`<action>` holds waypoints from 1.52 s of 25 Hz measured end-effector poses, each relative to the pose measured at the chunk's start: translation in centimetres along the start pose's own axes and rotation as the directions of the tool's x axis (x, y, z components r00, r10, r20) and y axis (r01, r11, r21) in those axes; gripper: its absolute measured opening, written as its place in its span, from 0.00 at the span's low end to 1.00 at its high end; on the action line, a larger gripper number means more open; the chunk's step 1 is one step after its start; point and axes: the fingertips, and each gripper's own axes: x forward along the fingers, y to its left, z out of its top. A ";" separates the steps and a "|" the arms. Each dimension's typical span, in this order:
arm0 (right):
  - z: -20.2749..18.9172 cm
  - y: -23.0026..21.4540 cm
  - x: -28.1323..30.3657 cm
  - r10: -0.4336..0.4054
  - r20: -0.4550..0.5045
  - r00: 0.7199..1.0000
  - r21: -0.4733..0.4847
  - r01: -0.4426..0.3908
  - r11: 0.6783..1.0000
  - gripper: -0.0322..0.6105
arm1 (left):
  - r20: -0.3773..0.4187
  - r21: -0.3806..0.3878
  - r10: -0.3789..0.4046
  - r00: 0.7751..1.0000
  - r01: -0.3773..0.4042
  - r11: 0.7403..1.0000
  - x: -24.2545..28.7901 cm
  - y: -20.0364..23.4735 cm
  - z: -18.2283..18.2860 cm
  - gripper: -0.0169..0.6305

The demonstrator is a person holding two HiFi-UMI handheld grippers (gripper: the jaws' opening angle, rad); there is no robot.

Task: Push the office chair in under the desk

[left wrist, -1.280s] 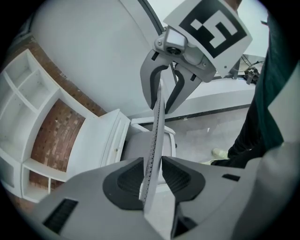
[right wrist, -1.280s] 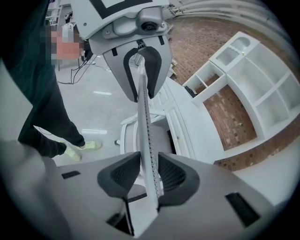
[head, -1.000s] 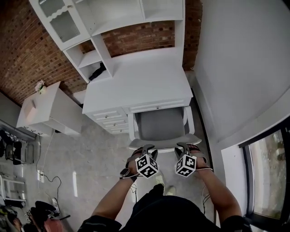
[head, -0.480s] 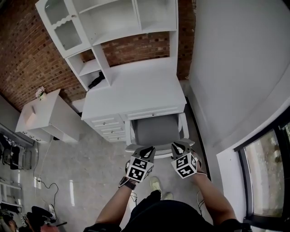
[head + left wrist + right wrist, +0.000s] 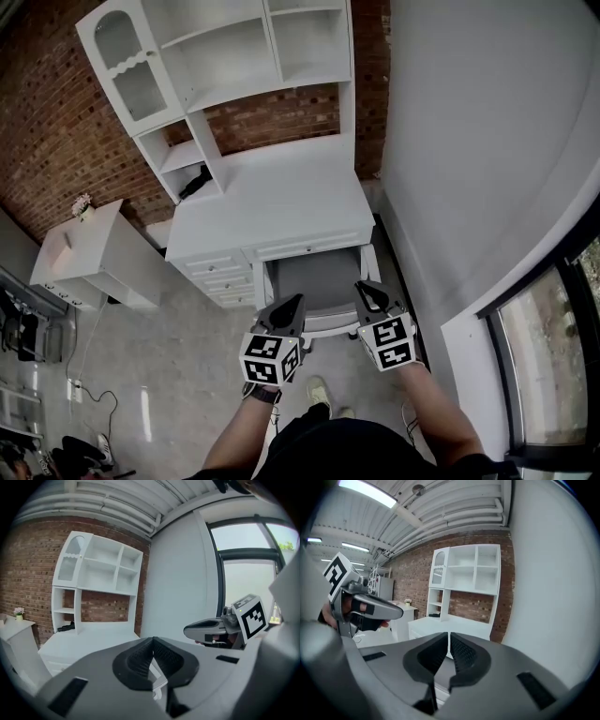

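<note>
The office chair (image 5: 314, 275) has a grey seat and a white frame; its front half sits under the white desk (image 5: 281, 192). Its white back edge (image 5: 323, 323) shows between my two grippers. My left gripper (image 5: 292, 302) hovers over the back's left end, shut with nothing between its pads (image 5: 152, 641). My right gripper (image 5: 362, 287) hangs over the right end. Its jaws are closing, only a thin slit is left, and nothing is in it (image 5: 449, 634). Each gripper view looks level across the desk top and shows the other gripper beside it.
A white hutch with shelves (image 5: 234, 56) stands on the desk against a brick wall. A small black object (image 5: 194, 181) lies in its low shelf. A white side cabinet (image 5: 94, 248) is at the left. A white wall (image 5: 469, 141) and a window (image 5: 562, 356) run along the right.
Both grippers held open around the chair's back a second ago; now their jaws have come together, off the back. The chair has slid further under the desk.
</note>
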 end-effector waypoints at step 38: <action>8.4 -1.5 -2.8 -0.002 0.197 0.980 0.022 -0.002 1.000 0.06 | 0.186 0.100 0.112 0.976 -0.132 0.986 -4.3 1.8 7.7 0.04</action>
